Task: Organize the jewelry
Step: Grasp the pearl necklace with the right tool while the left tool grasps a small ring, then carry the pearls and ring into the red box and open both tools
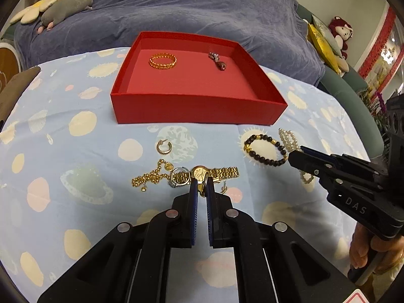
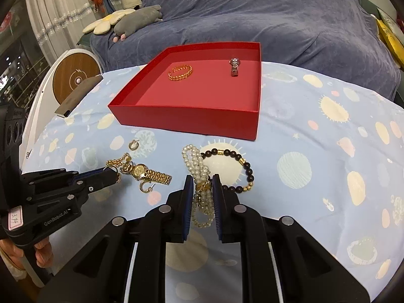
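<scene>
A red tray [image 1: 197, 109] [image 2: 192, 121] holds a gold bangle [image 1: 162, 61] [image 2: 180, 73] and a small dark jewelled piece [image 1: 217, 61] [image 2: 234, 67]. On the cloth in front lie a gold watch [image 1: 214, 173] [image 2: 149, 174], a gold chain [image 1: 151, 176], hoop earrings [image 1: 164, 147] [image 2: 133, 144], a dark bead bracelet [image 1: 265, 150] [image 2: 234, 169] and a pearl bracelet [image 2: 198, 174]. My left gripper [image 1: 201, 189] is nearly shut at the watch's case. My right gripper [image 2: 203, 189] has its fingers on either side of the pearl bracelet.
The jewellery lies on a light blue patterned cloth [image 1: 63, 176]. A sofa under a blue blanket [image 1: 202, 12] stands behind. A round white and wood device [image 2: 75, 78] stands at the left edge. Plush toys [image 1: 63, 7] lie on the sofa.
</scene>
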Available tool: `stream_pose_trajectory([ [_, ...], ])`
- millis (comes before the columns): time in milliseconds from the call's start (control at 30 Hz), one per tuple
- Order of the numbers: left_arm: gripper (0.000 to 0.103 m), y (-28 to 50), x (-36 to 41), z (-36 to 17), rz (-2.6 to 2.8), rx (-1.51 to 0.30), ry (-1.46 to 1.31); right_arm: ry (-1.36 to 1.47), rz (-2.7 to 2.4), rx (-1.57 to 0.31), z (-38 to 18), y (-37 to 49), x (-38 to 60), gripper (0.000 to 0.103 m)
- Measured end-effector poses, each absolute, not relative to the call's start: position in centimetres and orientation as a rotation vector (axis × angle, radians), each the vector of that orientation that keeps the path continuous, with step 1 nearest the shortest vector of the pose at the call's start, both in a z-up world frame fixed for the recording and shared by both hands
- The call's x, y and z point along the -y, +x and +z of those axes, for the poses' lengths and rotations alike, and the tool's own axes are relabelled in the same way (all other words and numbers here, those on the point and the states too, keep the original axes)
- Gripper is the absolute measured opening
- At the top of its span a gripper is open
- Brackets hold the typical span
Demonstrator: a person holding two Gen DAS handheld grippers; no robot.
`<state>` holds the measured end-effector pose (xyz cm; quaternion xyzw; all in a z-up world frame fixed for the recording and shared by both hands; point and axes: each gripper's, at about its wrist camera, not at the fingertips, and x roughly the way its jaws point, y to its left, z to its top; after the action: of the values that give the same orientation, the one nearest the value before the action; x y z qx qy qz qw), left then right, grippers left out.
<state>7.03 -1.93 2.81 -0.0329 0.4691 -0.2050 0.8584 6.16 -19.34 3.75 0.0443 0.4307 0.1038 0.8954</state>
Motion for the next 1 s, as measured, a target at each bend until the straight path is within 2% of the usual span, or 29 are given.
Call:
stream_pose_trajectory([
  [333,0.005,11.5,0.9,7.8,-0.375,-0.876,-0.087,0.124,0.173,-0.804,7.5,9.9,20.9,0.015],
  [567,0.005,17.4,1.5,7.5,-0.378,-0.966,-0.063,0.139,0.167,-0.843,7.4,15.6,21.5,0.015],
  [700,0.005,20.6,2.5,7.2,-0.355,-0.955,-0.023,0.109,0.152,-0.856,6.2,18.5,20.5,0.015],
  [1000,0.005,25.8,3.6,3.8,-0.334,-1.033,-0.029,0.081,0.126,-0.927,2.7,22.9,19.9,0.015],
])
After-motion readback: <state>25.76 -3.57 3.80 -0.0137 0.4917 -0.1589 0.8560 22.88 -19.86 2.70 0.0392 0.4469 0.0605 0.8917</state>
